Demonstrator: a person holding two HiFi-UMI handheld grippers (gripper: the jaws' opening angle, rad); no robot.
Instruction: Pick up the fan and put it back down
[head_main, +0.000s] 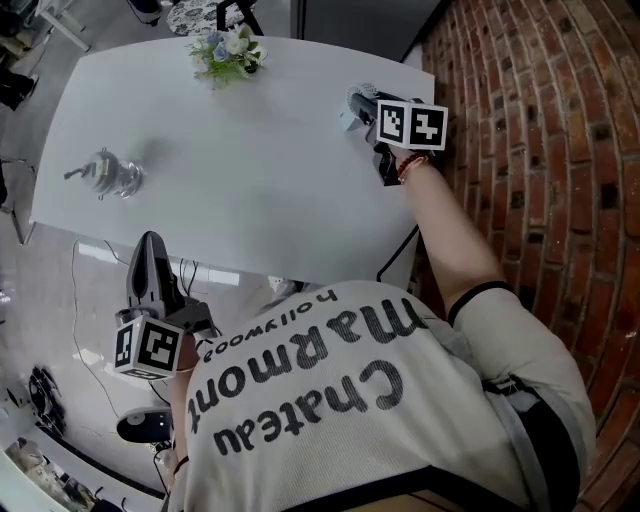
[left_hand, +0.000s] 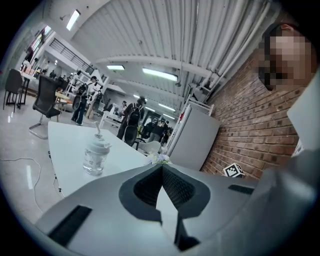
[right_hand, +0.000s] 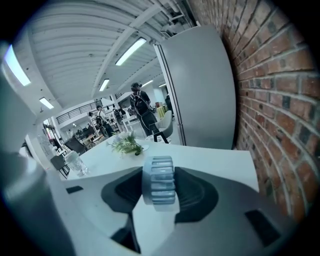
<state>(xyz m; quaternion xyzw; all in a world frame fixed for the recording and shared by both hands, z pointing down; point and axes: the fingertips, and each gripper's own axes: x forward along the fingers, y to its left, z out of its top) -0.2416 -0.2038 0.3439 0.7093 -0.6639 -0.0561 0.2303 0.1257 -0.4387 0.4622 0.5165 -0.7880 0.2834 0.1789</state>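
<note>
Clear jar (head_main: 112, 176) with lid standing on left part of white table (head_main: 250, 170); contents not showing. Flowers (head_main: 228, 50) sitting at far edge, holder unclear. Right gripper (right_hand: 159, 192) clamping ribbed grey fan (right_hand: 159, 172) between pads, at table's right end beside brick wall (head_main: 540, 150); fan touching table or lifted, cannot tell. Left gripper (left_hand: 162, 172) hanging off table's near edge, jaws clenched together, empty. Grey cabinet (right_hand: 200, 85) standing by wall; people standing farther back under strip lights.
</note>
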